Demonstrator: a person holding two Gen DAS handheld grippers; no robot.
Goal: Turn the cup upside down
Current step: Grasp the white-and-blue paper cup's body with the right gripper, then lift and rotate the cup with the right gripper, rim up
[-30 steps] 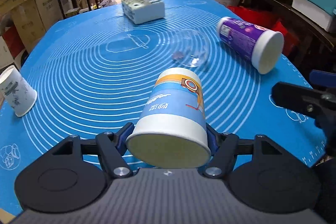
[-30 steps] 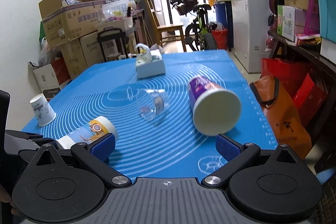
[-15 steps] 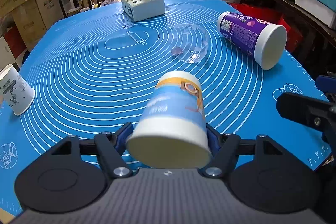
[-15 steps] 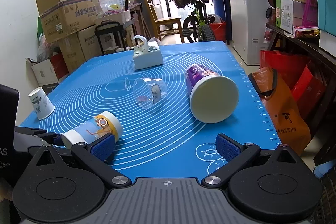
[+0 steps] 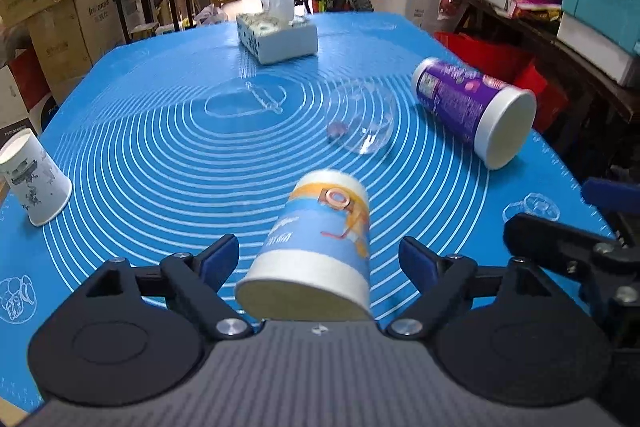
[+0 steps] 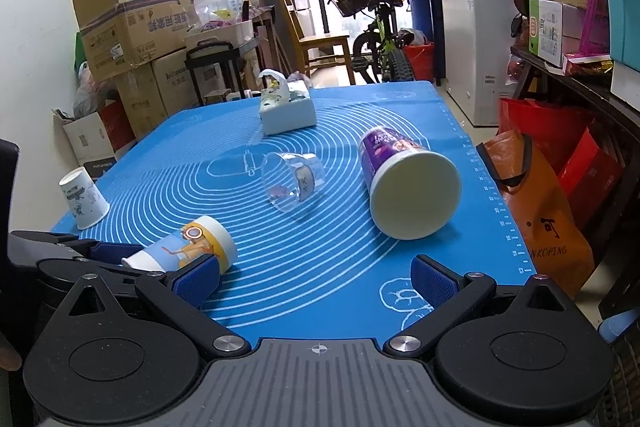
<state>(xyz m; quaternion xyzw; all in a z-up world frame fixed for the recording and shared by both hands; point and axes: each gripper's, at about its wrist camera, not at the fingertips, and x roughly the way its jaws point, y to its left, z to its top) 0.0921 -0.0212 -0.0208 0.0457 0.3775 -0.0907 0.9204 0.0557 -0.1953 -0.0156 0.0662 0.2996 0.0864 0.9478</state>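
A blue and orange paper cup [image 5: 320, 247] lies tilted between the open fingers of my left gripper [image 5: 320, 259], its wide rim toward the camera; the pads stand clear of it on both sides. It also shows in the right wrist view [image 6: 188, 247], near the mat's front left. My right gripper [image 6: 316, 277] is open and empty over the front edge of the blue mat [image 6: 328, 259]. A purple cup [image 6: 404, 183] and a clear plastic cup [image 6: 292, 179] lie on their sides. A small white cup [image 6: 84, 203] stands upside down at the left.
A tissue box [image 5: 276, 37] sits at the far middle of the mat. Cardboard boxes [image 6: 136, 39] stack at the left, a bicycle [image 6: 372, 31] beyond the table, shelves with bins and red and orange bags [image 6: 536, 195] at the right.
My left gripper has opened and let go of the blue and orange cup, which now rests loose between the fingers. The right gripper has drawn back and risen a little.
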